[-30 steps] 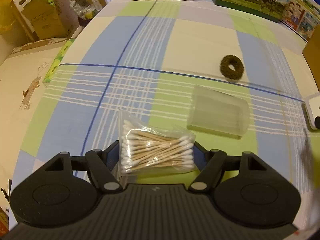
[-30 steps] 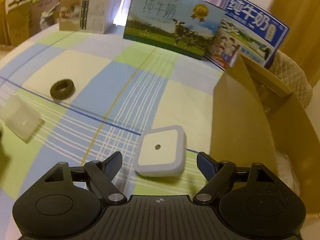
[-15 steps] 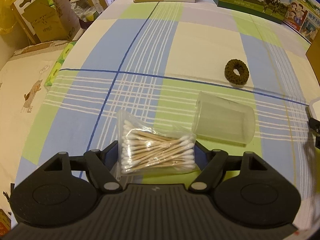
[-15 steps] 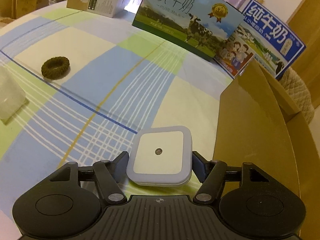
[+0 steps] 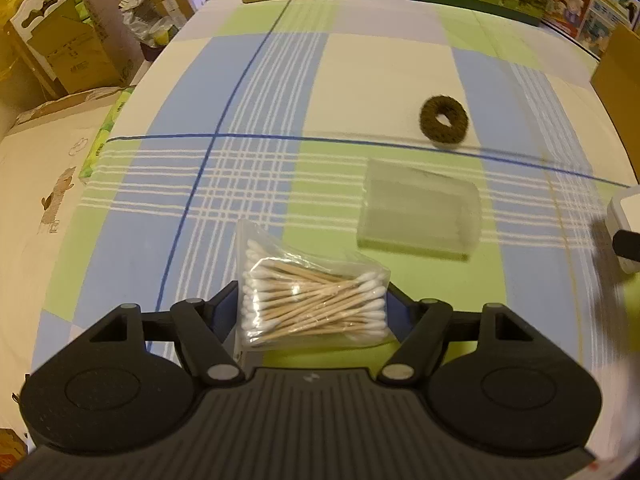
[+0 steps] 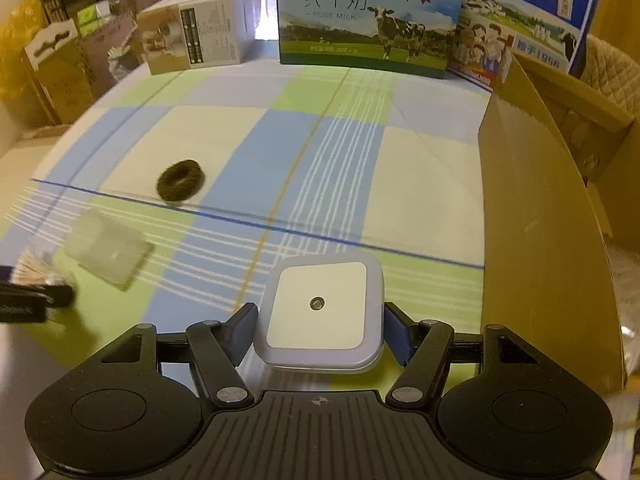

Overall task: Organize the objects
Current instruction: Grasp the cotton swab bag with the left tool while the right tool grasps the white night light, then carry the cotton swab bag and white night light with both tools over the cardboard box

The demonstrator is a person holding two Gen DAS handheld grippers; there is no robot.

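A clear bag of cotton swabs sits between the fingers of my left gripper, which is shut on it just above the checked tablecloth. In the right wrist view, a white square night light is pinched at its sides by my right gripper and held slightly off the cloth. A clear plastic cup lies on its side beyond the bag, also seen as the cup. A brown hair tie lies farther back, shown again as the hair tie.
An open cardboard box stands close on the right of the night light. Two milk cartons and a white box line the table's far edge. Stacked cartons stand off the table's left side.
My right gripper moved up to the night light, closed its fingers on its sides and raised it. The left gripper kept hold of the swab bag and shifted slightly.
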